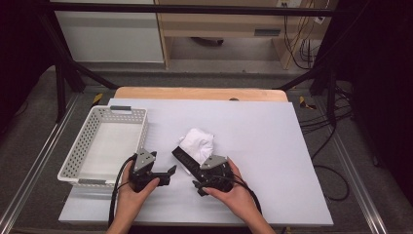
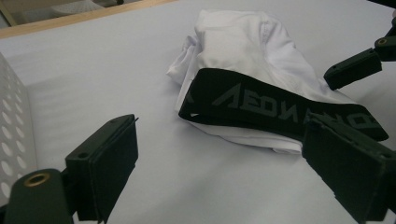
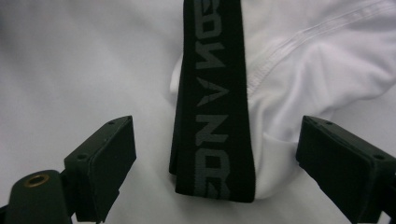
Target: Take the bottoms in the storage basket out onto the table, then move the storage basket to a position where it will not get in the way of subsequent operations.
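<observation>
Two hand-held grippers are poised at a white garment near the middle of the table.

A crumpled white fabric garment (image 1: pixel 197 142) with a black elastic waistband (image 1: pixel 187 161) bearing grey lettering is seen lying on the pale grey table top (image 1: pixel 272 161), toward its near edge, just beside a white perforated plastic basket (image 1: pixel 83 146) placed at the left edge. The right gripper (image 3: pixel 215 163) is held with its jaws spread to either side of the waistband's end; contact cannot quite be judged from the close view. The left gripper (image 2: pixel 219 168) is held spread as well, pointed at the garment from the basket side, nothing being pinched.
</observation>
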`<act>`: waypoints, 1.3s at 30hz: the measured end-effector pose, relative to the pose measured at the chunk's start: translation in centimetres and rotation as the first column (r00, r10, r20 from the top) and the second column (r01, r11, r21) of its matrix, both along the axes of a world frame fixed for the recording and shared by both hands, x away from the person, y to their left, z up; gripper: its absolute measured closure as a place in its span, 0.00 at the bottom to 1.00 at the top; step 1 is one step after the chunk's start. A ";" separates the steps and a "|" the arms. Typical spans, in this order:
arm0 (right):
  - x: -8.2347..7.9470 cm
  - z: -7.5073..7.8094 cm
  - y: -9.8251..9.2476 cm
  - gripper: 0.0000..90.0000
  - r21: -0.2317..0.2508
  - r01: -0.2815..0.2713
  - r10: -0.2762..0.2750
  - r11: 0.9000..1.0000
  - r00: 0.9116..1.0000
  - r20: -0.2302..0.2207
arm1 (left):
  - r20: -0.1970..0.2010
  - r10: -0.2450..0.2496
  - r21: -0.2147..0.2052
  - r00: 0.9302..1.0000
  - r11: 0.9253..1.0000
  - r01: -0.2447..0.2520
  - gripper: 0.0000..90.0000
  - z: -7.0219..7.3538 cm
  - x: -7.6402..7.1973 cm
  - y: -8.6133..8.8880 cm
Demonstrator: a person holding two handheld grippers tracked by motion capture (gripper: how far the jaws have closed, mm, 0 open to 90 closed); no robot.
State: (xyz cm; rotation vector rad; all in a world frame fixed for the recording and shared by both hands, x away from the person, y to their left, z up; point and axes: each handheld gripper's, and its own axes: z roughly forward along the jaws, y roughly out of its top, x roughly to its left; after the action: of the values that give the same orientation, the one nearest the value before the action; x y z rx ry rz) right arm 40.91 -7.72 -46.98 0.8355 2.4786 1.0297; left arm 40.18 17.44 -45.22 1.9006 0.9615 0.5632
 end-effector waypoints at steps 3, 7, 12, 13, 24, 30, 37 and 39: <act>0.1 -0.3 0.4 0.14 -0.017 -0.002 0.002 1.000 1.000 -0.006 | -0.008 0.012 0.002 1.000 1.000 -0.012 0.12 -0.2 0.1 0.0; 0.2 -0.5 0.5 0.14 -0.031 0.008 -0.008 0.999 1.000 -0.011 | -0.010 0.024 0.001 1.000 1.000 -0.024 0.11 -0.2 0.2 0.0; 0.2 -0.8 0.7 0.14 -0.047 0.006 -0.006 0.999 1.000 -0.006 | -0.009 0.021 0.006 1.000 1.000 -0.021 0.11 -0.3 0.1 -0.1; 0.2 -0.8 0.7 0.15 -0.048 0.007 -0.007 0.999 1.000 -0.006 | -0.007 0.021 0.007 1.000 1.000 -0.021 0.11 -0.2 0.1 -0.1; 0.0 -0.5 0.2 0.58 -0.037 -0.019 0.018 0.999 1.000 -0.013 | -0.010 0.017 0.007 1.000 1.000 -0.017 0.12 -0.3 0.0 -0.3; -0.2 0.0 -0.2 0.64 -0.014 -0.033 0.033 0.999 0.999 -0.008 | -0.010 0.014 0.008 1.000 1.000 -0.014 0.12 -0.3 0.0 -0.3; -0.6 1.1 -1.8 0.65 0.040 -0.016 0.017 0.999 1.000 -0.009 | -0.010 0.013 0.005 1.000 1.000 -0.013 0.12 -0.2 0.0 -0.3; -0.8 1.5 -2.4 0.69 0.051 -0.019 0.019 0.999 1.000 -0.013 | -0.010 0.013 0.005 1.000 1.000 -0.013 0.12 -0.2 0.0 -0.2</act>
State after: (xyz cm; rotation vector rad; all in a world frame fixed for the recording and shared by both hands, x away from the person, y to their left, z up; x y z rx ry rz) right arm 40.13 -10.13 -45.45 0.8380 2.4858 1.1010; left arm 40.23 17.23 -45.45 1.9042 0.9810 0.5645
